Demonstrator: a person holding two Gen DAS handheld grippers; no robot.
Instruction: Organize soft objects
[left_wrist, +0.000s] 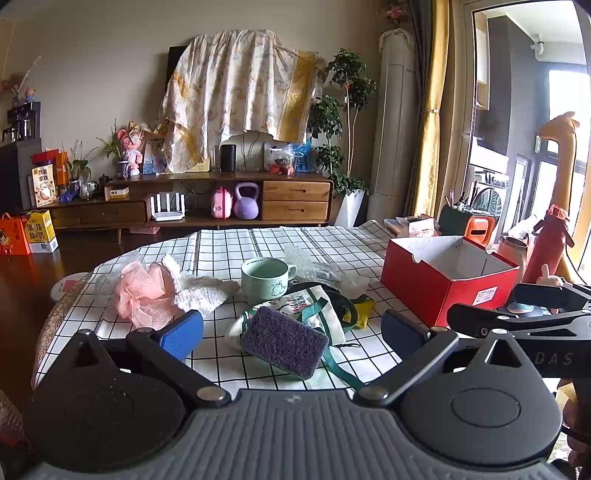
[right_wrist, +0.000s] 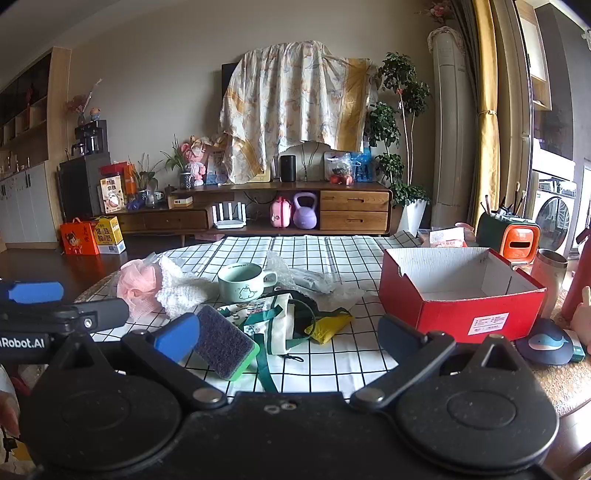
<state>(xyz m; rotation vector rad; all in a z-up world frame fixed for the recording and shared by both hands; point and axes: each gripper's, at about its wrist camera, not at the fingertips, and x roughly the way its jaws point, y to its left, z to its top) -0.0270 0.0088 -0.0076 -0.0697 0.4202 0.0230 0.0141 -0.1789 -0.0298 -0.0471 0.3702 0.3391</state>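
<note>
Both grippers released, jaws spread wide, nothing between the pads. Left gripper (left_wrist: 291, 334) hangs over the near edge of the table with the scrub sponge (left_wrist: 284, 341) lying on the cloth below the gap. Right gripper (right_wrist: 288, 332) sits to its right, just as wide.

Soft-item count on the table:
- 1 purple-topped, green-backed scrub sponge, near centre, resting on the tote bag
- 1 printed fabric tote bag (right_wrist: 273, 314) with green straps, crumpled
- 1 pink mesh bath pouf (left_wrist: 142, 295), far left
- 1 white knitted cloth (left_wrist: 195, 291), touching the pouf on its right
- 1 yellow cloth (right_wrist: 330, 325), right of the tote
- 1 bubble-wrap sheet (right_wrist: 295, 275), behind the mug

Other:
- 1 pale green mug (left_wrist: 264, 282), upright, centre
- 1 red cardboard box (right_wrist: 458, 295), open top, white inside, right side, well apart from the soft pile

Surface: round table under a white tablecloth (left_wrist: 258, 243) with black grid. Room: living room, wooden TV cabinet (right_wrist: 258, 214) on the far wall, floral sheet (left_wrist: 236, 96) draped over the screen above it, potted tree at the right, yellow curtain by the window.
</note>
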